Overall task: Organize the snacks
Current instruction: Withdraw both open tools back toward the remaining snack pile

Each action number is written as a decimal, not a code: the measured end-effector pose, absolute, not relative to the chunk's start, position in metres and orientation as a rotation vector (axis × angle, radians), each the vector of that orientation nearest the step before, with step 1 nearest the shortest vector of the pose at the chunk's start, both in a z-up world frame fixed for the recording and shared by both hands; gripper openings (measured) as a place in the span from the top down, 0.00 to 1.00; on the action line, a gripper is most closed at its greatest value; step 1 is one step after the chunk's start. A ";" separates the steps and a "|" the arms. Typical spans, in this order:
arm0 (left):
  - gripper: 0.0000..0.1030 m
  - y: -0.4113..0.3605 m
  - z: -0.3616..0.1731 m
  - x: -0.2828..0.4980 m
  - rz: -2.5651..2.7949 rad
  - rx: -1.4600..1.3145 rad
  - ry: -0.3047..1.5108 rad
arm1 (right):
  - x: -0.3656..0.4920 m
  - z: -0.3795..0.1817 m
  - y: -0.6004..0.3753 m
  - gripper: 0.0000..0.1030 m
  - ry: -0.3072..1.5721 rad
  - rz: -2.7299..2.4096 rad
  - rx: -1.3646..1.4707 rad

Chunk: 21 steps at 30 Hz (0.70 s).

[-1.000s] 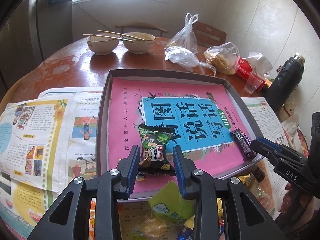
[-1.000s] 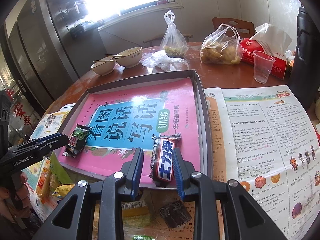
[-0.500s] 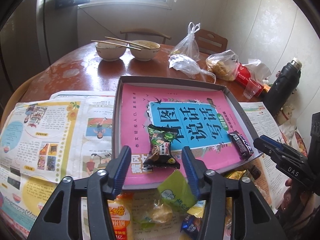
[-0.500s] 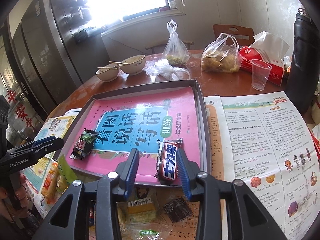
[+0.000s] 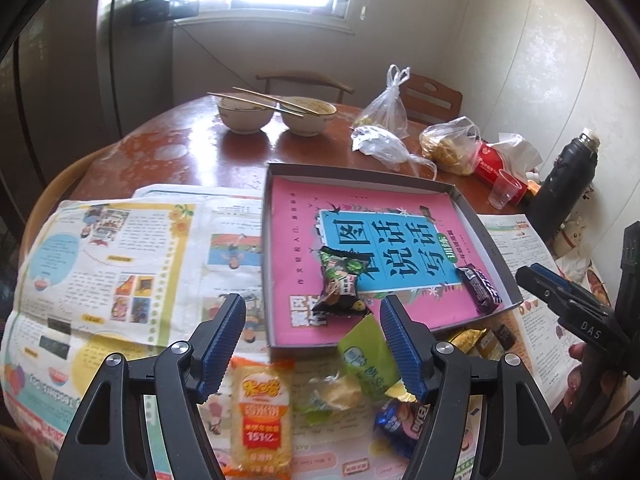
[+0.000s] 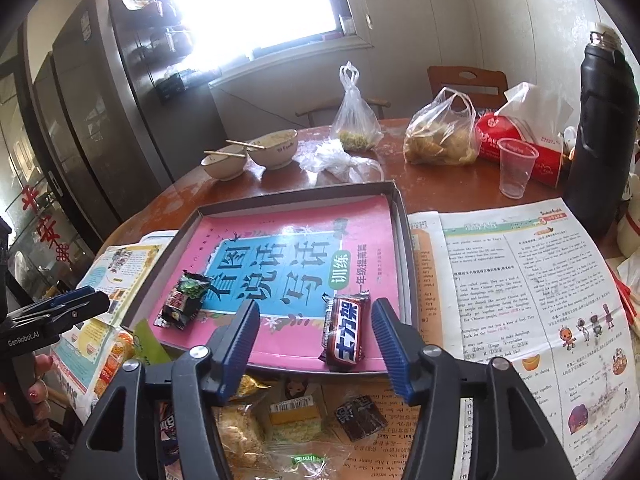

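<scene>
Both pulled back and spread wide since a second ago: left gripper (image 5: 312,320) off the green-black packet (image 5: 340,286), right gripper (image 6: 314,322) off the chocolate bar (image 6: 346,332) marked 士力架; both snacks now lying loose in the tray (image 6: 402,248), on a pink book (image 6: 288,256) reading 看图说话写话; farther right, an English-language newspaper (image 6: 520,280).

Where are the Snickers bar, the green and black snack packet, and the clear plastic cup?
Snickers bar (image 6: 346,330): right wrist view, on the white lettering of its wrapper.
Green and black snack packet (image 5: 340,285): left wrist view, on the middle of the packet.
Clear plastic cup (image 6: 516,168): right wrist view, on its side wall.
</scene>
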<state>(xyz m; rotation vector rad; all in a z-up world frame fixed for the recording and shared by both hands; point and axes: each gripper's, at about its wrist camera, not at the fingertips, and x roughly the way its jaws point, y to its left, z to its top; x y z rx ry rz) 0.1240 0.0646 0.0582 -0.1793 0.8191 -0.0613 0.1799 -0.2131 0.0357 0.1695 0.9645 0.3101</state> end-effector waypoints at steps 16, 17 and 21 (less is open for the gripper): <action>0.29 0.079 0.053 0.103 -0.027 -0.182 0.832 | 0.166 0.055 -0.209 0.34 0.914 0.348 0.181; 0.29 0.080 0.053 0.102 -0.024 -0.183 0.832 | 0.166 0.056 -0.209 0.33 0.913 0.349 0.182; 0.27 0.084 0.053 0.097 -0.008 -0.189 0.831 | 0.162 0.059 -0.209 0.29 0.903 0.347 0.177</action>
